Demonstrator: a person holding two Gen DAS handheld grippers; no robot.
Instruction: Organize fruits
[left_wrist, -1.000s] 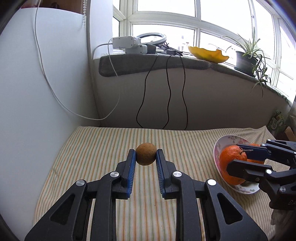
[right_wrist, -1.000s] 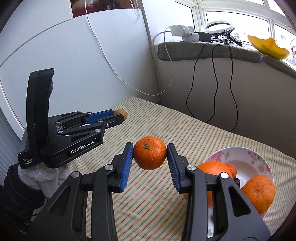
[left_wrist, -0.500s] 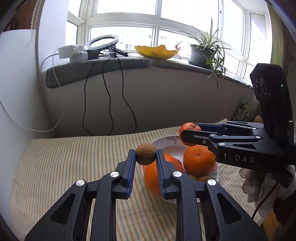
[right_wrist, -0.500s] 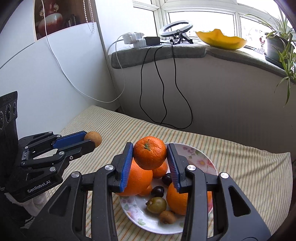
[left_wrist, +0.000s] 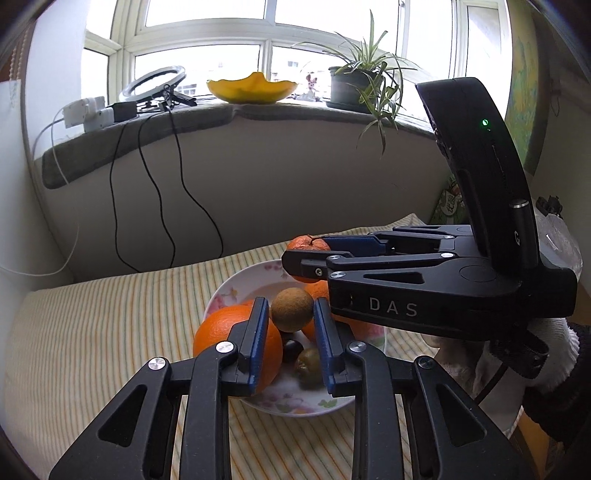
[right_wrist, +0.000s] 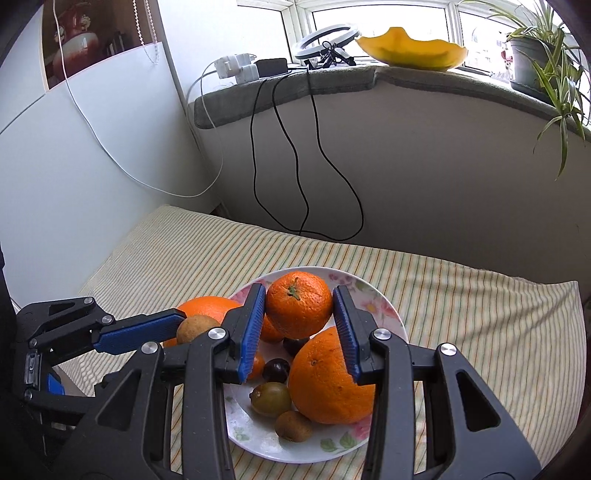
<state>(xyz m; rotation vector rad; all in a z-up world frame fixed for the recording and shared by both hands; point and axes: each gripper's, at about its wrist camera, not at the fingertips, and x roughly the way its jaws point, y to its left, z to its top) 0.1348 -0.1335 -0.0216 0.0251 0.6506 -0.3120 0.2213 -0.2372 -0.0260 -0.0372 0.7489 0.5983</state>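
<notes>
A flowered white plate (right_wrist: 391, 314) on the striped cloth holds two big oranges (right_wrist: 328, 380) and several small dark, green and brown fruits (right_wrist: 269, 398). My left gripper (left_wrist: 290, 301) hangs over the plate (left_wrist: 236, 284) with its jaws opening. A small round brown fruit (left_wrist: 291, 309) sits between its pads, with a thin gap on either side. My right gripper (right_wrist: 299, 295) is shut on a tangerine (right_wrist: 298, 304) just above the plate. In the left wrist view the right gripper (left_wrist: 306, 254) crosses from the right with the tangerine (left_wrist: 304, 243).
Striped cloth (right_wrist: 461, 314) covers the surface up to a curved grey wall. Black cables (right_wrist: 280, 147) hang from the sill, which bears a ring light (right_wrist: 325, 37), a yellow bowl (right_wrist: 410, 50) and a potted plant (left_wrist: 354, 88). A white-gloved hand (left_wrist: 546, 347) holds the right gripper.
Both grippers swung over to the plate with their fruits. The left jaws have parted from the brown fruit; the right still clamps the tangerine.
</notes>
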